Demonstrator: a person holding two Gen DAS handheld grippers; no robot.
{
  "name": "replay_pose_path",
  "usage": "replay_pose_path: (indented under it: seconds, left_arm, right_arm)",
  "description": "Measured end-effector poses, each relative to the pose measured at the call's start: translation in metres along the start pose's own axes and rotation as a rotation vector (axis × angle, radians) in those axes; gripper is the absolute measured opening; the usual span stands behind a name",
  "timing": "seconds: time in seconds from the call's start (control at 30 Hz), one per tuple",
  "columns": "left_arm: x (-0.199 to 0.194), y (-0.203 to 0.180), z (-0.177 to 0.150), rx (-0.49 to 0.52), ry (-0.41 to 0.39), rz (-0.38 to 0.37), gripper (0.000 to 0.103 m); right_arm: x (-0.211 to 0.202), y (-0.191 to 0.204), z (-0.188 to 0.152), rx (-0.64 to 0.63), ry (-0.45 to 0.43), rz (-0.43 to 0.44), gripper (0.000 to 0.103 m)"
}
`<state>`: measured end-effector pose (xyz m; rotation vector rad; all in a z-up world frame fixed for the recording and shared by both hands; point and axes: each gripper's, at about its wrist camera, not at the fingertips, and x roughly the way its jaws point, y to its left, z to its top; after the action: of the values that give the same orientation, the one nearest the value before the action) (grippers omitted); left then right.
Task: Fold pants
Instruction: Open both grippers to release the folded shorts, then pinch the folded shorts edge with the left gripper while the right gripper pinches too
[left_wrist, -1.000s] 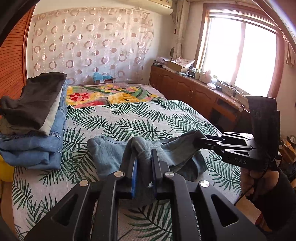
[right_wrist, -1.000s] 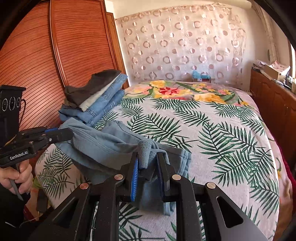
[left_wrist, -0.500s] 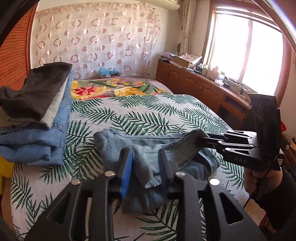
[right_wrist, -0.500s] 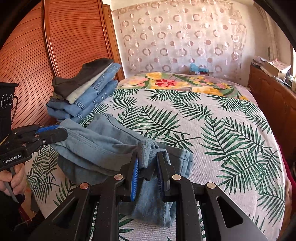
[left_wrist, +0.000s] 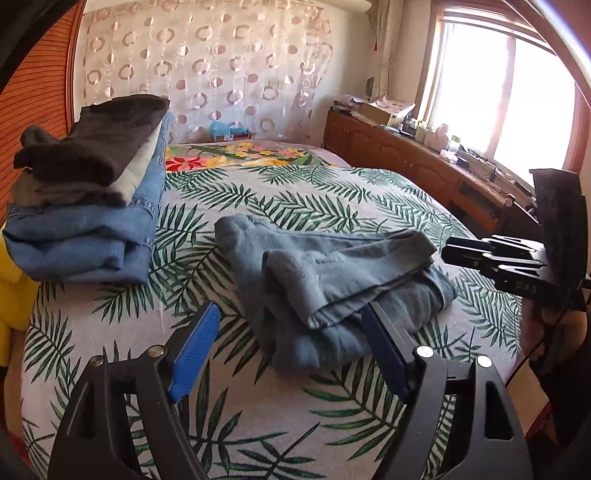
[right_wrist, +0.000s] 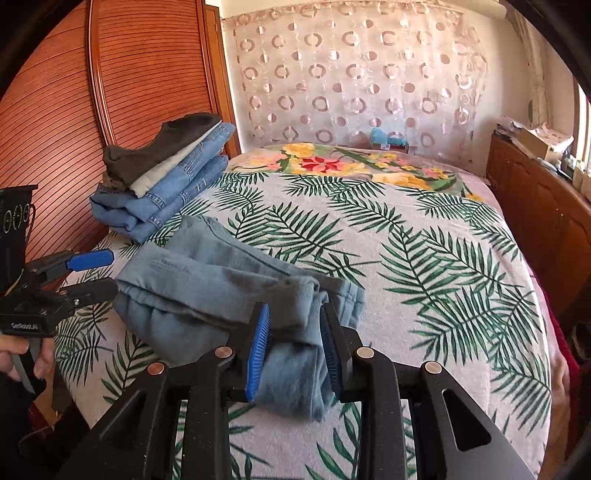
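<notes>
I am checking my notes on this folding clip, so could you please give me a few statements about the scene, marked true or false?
1. The left gripper has its jaws wide apart, holding nothing. True.
2. The light blue pants hang in the air. False: they lie bunched on the bedspread.
3. The right gripper has cloth between its jaws. True.
4. The stack of folded clothes has a yellow garment on top. False: the top one is dark.

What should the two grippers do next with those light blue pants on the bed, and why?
Probably back the right gripper off. The pants lie folded in a bundle on the bed. The left gripper is open wide and clear of them, while the right one's jaws have parted only a little, with cloth between the pads.
</notes>
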<state>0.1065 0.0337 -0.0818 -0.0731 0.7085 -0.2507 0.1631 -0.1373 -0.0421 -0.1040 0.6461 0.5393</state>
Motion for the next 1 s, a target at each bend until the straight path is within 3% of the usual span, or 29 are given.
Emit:
replay_pose_path:
  seconds: [0.17,0.33,0.43,0.67,0.73,0.83,0.87,1.0]
  left_arm:
    - [0.001,0.001,-0.010,-0.001,0.032,-0.007,0.075]
    - [0.009,-0.001,-0.016,0.007,0.075,-0.028,0.046]
    - [0.014,-0.003,-0.019,0.012,0.093,-0.037,0.041]
    - [0.024,-0.005,-0.019,0.027,0.118,-0.017,0.041]
    - [0.025,-0.005,-0.019,0.026,0.117,-0.023,0.032]
    - [0.024,-0.006,-0.019,0.027,0.106,-0.028,0.015]
    - [0.021,-0.006,-0.019,0.030,0.095,-0.026,0.013]
    - [0.010,-0.002,-0.018,0.013,0.070,-0.025,0.011]
  right_arm:
    - [-0.015,-0.007,-0.018,0.012,0.026,0.005,0.030]
    - [-0.018,-0.012,-0.034,0.026,0.069,0.017,0.030]
    - [-0.016,-0.013,-0.036,0.035,0.081,0.030,0.030]
    - [-0.011,-0.017,-0.039,0.048,0.114,0.036,0.030]
    - [-0.011,-0.016,-0.039,0.051,0.113,0.040,0.030]
    - [-0.009,-0.015,-0.036,0.037,0.119,0.056,0.009]
    - [-0.011,-0.016,-0.036,0.034,0.114,0.062,0.005]
    - [-0.022,-0.024,-0.036,0.043,0.065,0.023,0.003]
